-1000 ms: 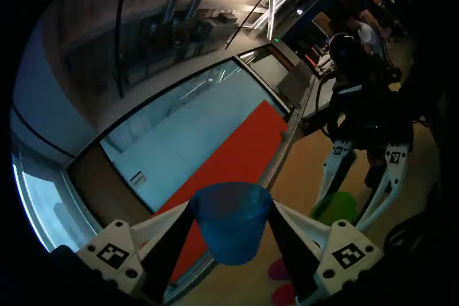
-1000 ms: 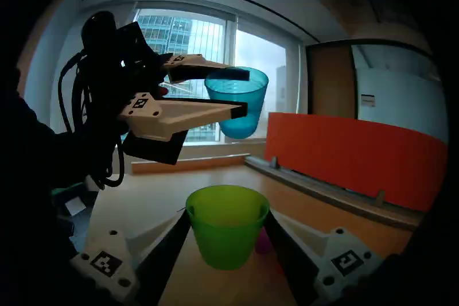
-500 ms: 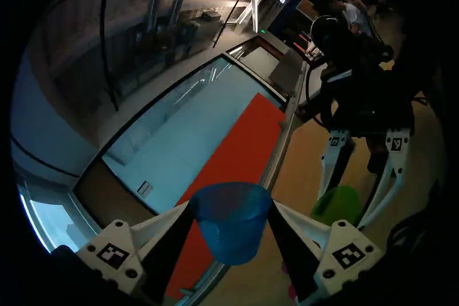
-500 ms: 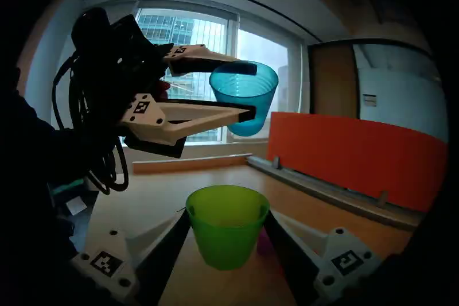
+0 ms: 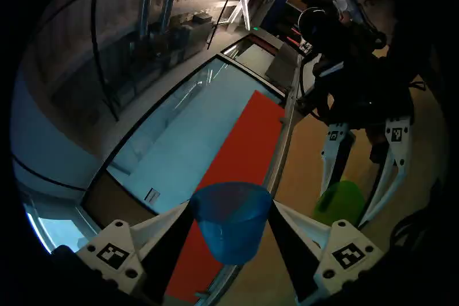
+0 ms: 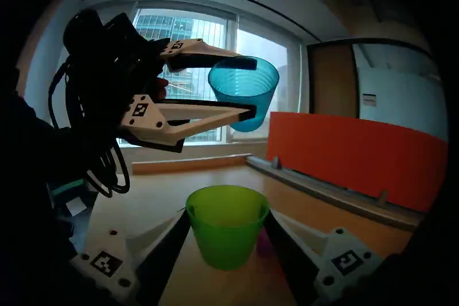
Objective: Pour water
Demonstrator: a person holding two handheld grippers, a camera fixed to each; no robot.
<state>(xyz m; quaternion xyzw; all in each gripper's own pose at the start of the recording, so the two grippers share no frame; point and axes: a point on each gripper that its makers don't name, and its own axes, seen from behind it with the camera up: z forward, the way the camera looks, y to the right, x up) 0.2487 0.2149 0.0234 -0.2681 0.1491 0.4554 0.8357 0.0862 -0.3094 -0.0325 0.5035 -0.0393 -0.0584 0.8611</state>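
Note:
My left gripper [image 5: 229,223] is shut on a translucent blue cup [image 5: 230,223]. In the right gripper view that blue cup [image 6: 244,92] hangs high above the table, tipped with its mouth turned toward the camera, held by the left gripper [image 6: 244,89] in a person's hand. My right gripper [image 6: 228,231] is shut on a green cup [image 6: 228,231], upright and just above the wooden table [image 6: 155,194]. The blue cup is above and a little behind the green one. From the left gripper view the green cup [image 5: 339,201] sits between the right gripper's white fingers [image 5: 331,159]. No water is visible.
An orange divider panel [image 6: 361,154] with a metal rail [image 6: 321,188] runs along the table's right side. A window [image 6: 189,42] lies behind. Dark cables [image 6: 97,151] hang from the hand on the left. Something pink [image 6: 263,241] lies behind the green cup.
The left gripper has rolled and tilted the blue cup further, its mouth turning more toward the right gripper's camera. The green cup has stayed still.

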